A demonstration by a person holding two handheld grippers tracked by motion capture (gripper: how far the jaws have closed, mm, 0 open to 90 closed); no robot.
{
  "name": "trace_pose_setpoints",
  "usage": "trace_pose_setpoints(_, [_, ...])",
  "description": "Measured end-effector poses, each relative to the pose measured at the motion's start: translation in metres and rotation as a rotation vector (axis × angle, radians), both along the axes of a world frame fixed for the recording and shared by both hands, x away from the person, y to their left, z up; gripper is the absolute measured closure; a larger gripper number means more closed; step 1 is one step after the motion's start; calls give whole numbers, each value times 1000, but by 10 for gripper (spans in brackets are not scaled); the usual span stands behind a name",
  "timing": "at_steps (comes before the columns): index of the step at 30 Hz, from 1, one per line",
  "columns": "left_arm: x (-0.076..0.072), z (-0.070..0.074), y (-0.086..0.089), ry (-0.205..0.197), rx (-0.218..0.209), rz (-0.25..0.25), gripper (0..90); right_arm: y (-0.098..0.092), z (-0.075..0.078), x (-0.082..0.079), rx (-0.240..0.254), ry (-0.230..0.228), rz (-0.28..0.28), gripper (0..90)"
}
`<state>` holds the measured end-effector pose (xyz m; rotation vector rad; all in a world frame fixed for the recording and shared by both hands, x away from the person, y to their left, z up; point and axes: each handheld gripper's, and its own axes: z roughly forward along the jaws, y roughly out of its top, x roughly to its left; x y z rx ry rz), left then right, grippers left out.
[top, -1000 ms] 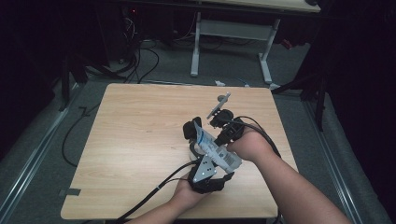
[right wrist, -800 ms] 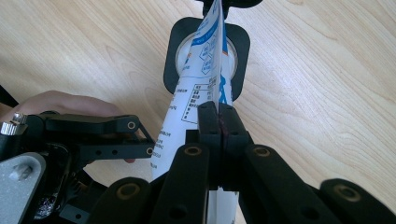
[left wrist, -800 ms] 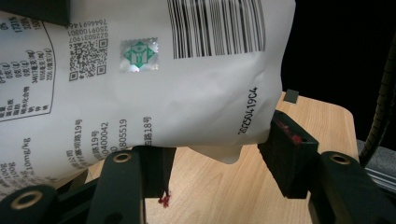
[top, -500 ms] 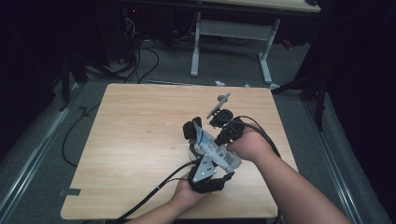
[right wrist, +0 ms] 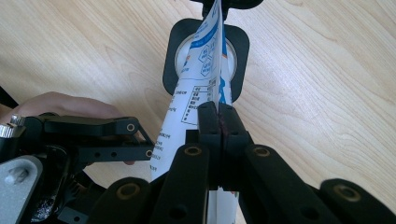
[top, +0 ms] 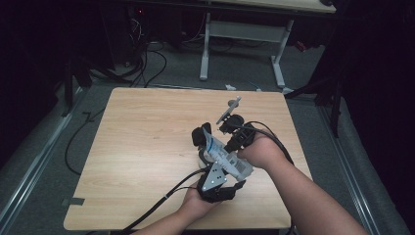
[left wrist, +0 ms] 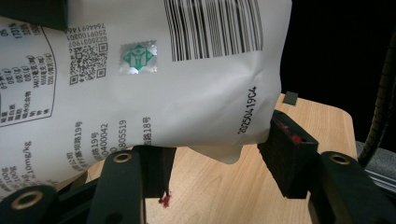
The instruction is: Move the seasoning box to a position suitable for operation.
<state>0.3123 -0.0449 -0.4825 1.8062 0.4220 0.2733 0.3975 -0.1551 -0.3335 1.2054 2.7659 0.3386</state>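
A white printed pouch (top: pixel 227 157) with a barcode hangs over the wooden table (top: pixel 147 147). My right gripper (right wrist: pixel 218 116) is shut on one thin edge of the pouch (right wrist: pixel 205 70), its two black jaws pressed together. My left gripper (left wrist: pixel 217 172) is open just below, pads apart. The pouch (left wrist: pixel 163 93) passes over its jaw tips and one bottom corner hangs between them; bare table (left wrist: pixel 224 196) shows through the gap. In the high view the left gripper (top: pixel 214 167) lies under the pouch, and the right gripper (top: pixel 227 146) comes in from the right.
A black rounded-square object (right wrist: pixel 173 51) with a pale round middle sits on the table under the pouch's far end, also seen as a black object (top: pixel 199 135) in the high view. Cables trail off the table's near edge. The table's left half (top: pixel 127 161) is bare wood.
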Motion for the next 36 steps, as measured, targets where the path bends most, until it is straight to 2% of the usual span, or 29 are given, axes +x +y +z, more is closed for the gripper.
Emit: trace_pose_setpoints(36, [0, 4, 0, -12, -7, 1, 482, 0, 4, 0, 5, -10, 10, 900])
